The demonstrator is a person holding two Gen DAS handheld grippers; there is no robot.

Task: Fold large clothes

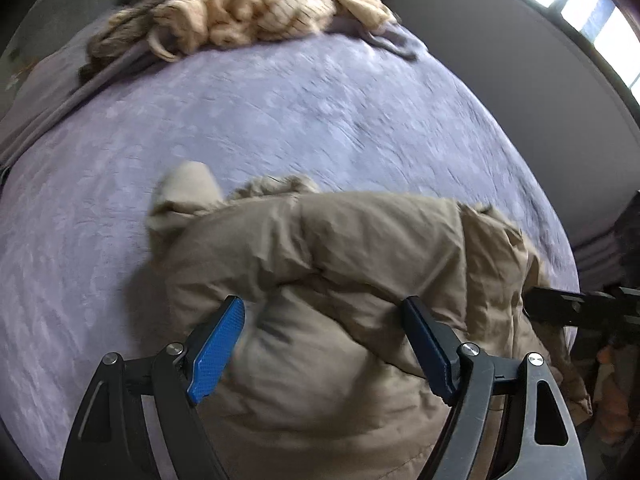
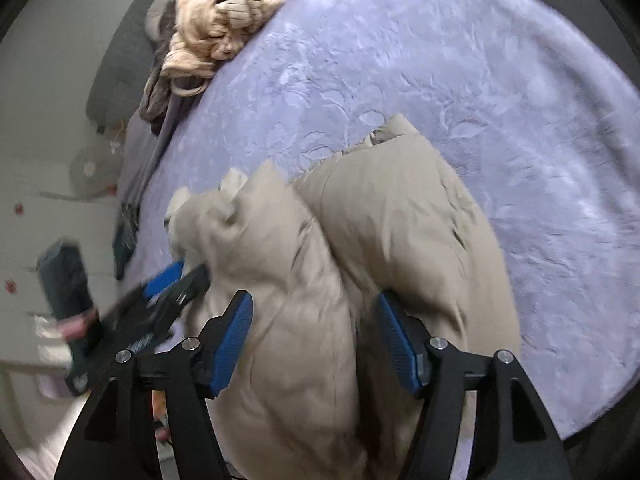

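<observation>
The tan puffer coat (image 1: 320,280) lies bunched on the lavender bedspread (image 1: 280,120), at the bed's near edge, right under both my tools. It is folded over on itself into a thick roll, with a sleeve cuff (image 1: 188,188) poking out at the coat's far left end.

My left gripper (image 1: 324,312) is spread wide, blue pads (image 1: 218,344) apart with a swell of coat between them, and nothing pinched (fabric bulges freely in the gap). In the right wrist view my right gripper (image 2: 316,308) is likewise wide open over the coat's puffy ridge, one pad on each side of a fold, no grip on it. The left gripper (image 2: 176,280) shows there too, blurred, at the coat's left edge. From the left wrist view, the right tool (image 1: 580,304) pokes in as a dark bar at the coat's right end.

Beyond the coat, across the bare bedspread, a heap of cream knitted clothes (image 1: 256,12) sits at the bed's far side, on top of darker brownish garments (image 1: 116,44). Past that heap, a grey headboard (image 1: 500,60) curves around.
</observation>
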